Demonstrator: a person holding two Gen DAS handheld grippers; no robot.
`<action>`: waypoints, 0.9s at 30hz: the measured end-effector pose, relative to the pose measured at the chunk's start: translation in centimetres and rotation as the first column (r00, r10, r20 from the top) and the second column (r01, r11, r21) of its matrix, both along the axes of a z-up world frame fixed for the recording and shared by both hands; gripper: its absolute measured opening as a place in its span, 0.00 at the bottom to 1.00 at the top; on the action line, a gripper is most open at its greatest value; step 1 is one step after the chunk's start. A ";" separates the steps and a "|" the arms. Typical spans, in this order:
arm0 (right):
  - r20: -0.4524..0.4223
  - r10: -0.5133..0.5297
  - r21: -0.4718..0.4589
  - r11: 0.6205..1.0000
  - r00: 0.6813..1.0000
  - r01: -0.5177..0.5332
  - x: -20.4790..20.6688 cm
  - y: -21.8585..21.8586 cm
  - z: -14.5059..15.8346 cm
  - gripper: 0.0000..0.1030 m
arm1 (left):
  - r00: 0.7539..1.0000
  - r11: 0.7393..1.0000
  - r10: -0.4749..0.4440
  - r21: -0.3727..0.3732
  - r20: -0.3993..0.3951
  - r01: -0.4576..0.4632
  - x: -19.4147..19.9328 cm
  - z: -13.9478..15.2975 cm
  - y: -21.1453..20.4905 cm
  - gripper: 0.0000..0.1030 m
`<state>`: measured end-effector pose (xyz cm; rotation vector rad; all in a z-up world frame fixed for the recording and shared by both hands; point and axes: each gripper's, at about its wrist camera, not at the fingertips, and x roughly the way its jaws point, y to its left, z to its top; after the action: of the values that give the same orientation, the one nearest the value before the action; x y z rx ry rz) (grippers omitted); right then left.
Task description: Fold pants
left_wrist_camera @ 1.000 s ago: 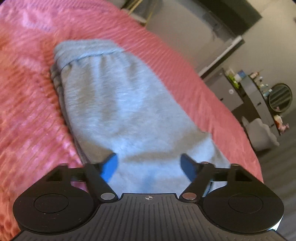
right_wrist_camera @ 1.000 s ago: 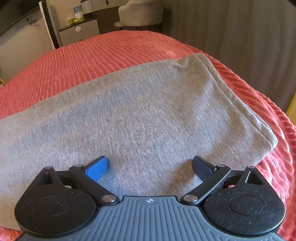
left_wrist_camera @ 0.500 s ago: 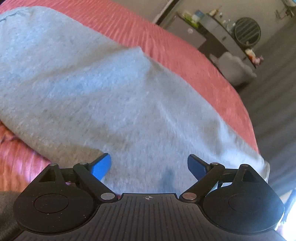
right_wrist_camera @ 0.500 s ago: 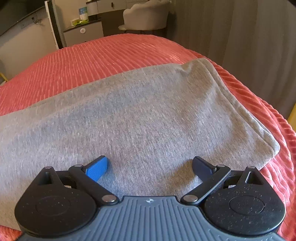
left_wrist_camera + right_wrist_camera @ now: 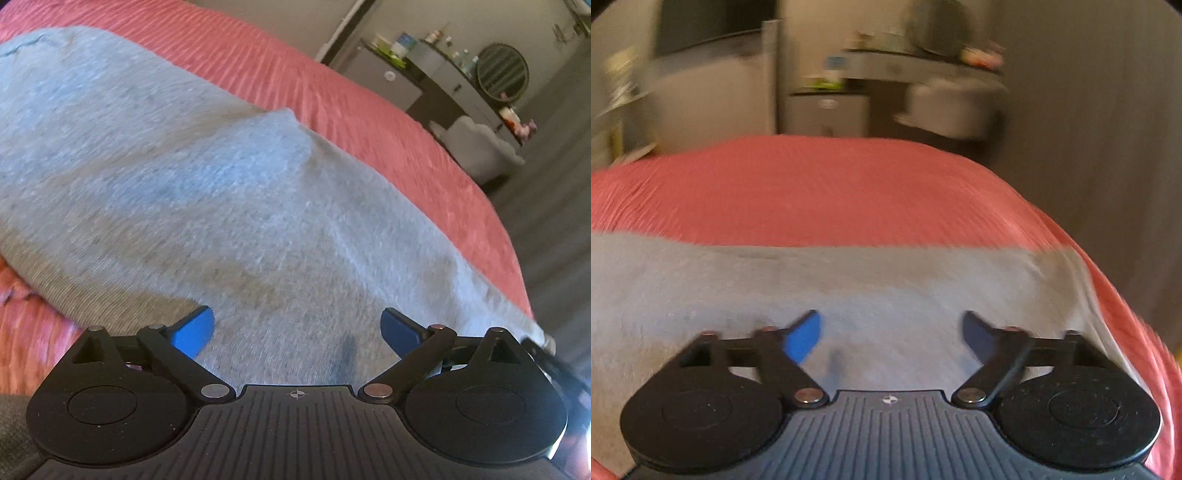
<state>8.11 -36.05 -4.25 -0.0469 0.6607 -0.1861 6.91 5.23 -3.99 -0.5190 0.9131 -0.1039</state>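
Grey pants (image 5: 207,192) lie folded lengthwise on a red ribbed bedspread (image 5: 369,110). In the left wrist view they run from the upper left down to the right bed edge, with a raised crease in the middle. My left gripper (image 5: 297,328) is open and empty just above the cloth. In the right wrist view the pants (image 5: 849,288) form a grey band across the red bedspread (image 5: 831,192). My right gripper (image 5: 892,332) is open and empty low over the cloth. This view is motion-blurred.
Past the bed's far edge stand a dark dresser (image 5: 454,81) with small items and a round mirror (image 5: 502,72), plus a pale chair (image 5: 480,147). A grey curtain (image 5: 1108,147) hangs on the right. The bed's edge (image 5: 1123,295) falls away at the right.
The right gripper has tilted up and dropped closer to the pants, so the room shows behind the bed. The left gripper has shifted slightly; both stay open.
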 end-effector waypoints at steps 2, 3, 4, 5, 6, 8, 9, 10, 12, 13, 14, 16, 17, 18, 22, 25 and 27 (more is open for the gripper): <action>-0.041 0.047 -0.035 0.998 0.998 -0.049 1.9 0.4 -1.1 0.36 | 1.000 1.000 -0.002 0.003 0.004 0.002 -0.1 0.0 0.0 0.97; -0.068 0.058 -0.018 0.998 0.996 -0.059 2.7 -0.1 -1.7 0.35 | 1.000 1.000 0.000 -0.002 0.006 0.000 0.0 -0.1 0.1 0.97; -0.081 0.065 0.000 0.998 0.995 -0.066 3.5 -0.9 -2.3 0.34 | 1.000 1.000 0.006 -0.012 0.008 -0.006 0.0 -0.1 0.3 0.97; -0.067 0.070 -0.001 0.998 0.995 -0.071 3.8 -1.9 -2.5 0.34 | 1.000 1.000 0.011 -0.021 0.008 -0.011 0.1 -0.2 0.4 0.97; -0.057 0.060 -0.009 0.998 0.997 -0.061 4.2 -3.0 -2.4 0.34 | 1.000 1.000 0.014 -0.027 0.008 -0.014 0.2 -0.2 0.5 0.97; -0.057 -0.035 -0.030 0.999 0.998 0.033 5.4 -5.8 -2.1 0.35 | 1.000 0.999 0.018 -0.033 0.008 -0.017 0.4 -0.3 0.6 0.98; -0.060 -0.095 -0.025 0.995 0.994 0.094 6.1 -7.8 -2.1 0.37 | 1.000 0.999 0.018 -0.030 0.008 -0.017 0.5 -0.4 0.5 0.98; -0.071 -0.173 -0.033 0.985 0.982 0.171 6.9 -10.0 -2.1 0.46 | 1.000 1.000 0.015 -0.024 0.009 -0.015 0.7 -0.4 0.4 0.98; -0.089 -0.303 -0.070 0.952 0.949 0.297 7.9 -13.4 -2.2 0.47 | 1.000 1.000 0.008 -0.005 0.012 -0.008 0.9 -0.4 0.1 0.99; -0.094 -0.395 -0.112 0.916 0.914 0.384 8.2 -14.8 -1.9 0.49 | 1.000 1.000 0.003 0.004 0.012 -0.003 0.9 -0.4 0.0 0.99; -0.083 -0.443 -0.124 0.894 0.893 0.431 8.2 -15.7 -1.3 0.49 | 1.000 1.000 0.000 0.009 0.013 -0.001 0.9 -0.4 -0.1 0.99; -0.036 -0.476 -0.047 0.879 0.879 0.474 6.8 -16.5 0.4 0.48 | 1.000 1.000 0.002 0.007 0.013 -0.002 0.9 -0.4 0.0 0.99; -0.016 -0.465 0.004 0.885 0.885 0.465 5.7 -16.1 1.1 0.48 | 1.000 1.000 0.005 0.003 0.014 -0.005 0.9 -0.4 0.0 0.99; -0.002 -0.427 0.062 0.903 0.904 0.426 4.6 -15.5 1.5 0.48 | 1.000 1.000 0.007 -0.001 0.014 -0.007 0.9 -0.4 0.1 0.99; -0.031 -0.242 0.171 0.954 0.970 0.244 0.9 -12.0 0.6 0.49 | 1.000 1.000 0.004 -0.003 0.016 -0.004 0.8 -0.4 0.1 0.99; -0.122 -0.302 0.092 0.945 0.945 0.314 0.0 -12.7 -1.9 0.50 | 1.000 1.000 0.005 -0.013 0.018 -0.004 0.6 -0.3 0.3 0.99; -0.095 -0.444 0.085 0.888 0.891 0.452 -1.5 -14.2 -1.2 0.63 | 1.000 1.000 0.008 -0.022 0.017 -0.008 0.5 -0.2 0.5 0.99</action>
<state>6.59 -50.22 -5.48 0.2054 0.7471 -0.5996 7.43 5.70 -4.19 -0.5411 0.8936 -0.1109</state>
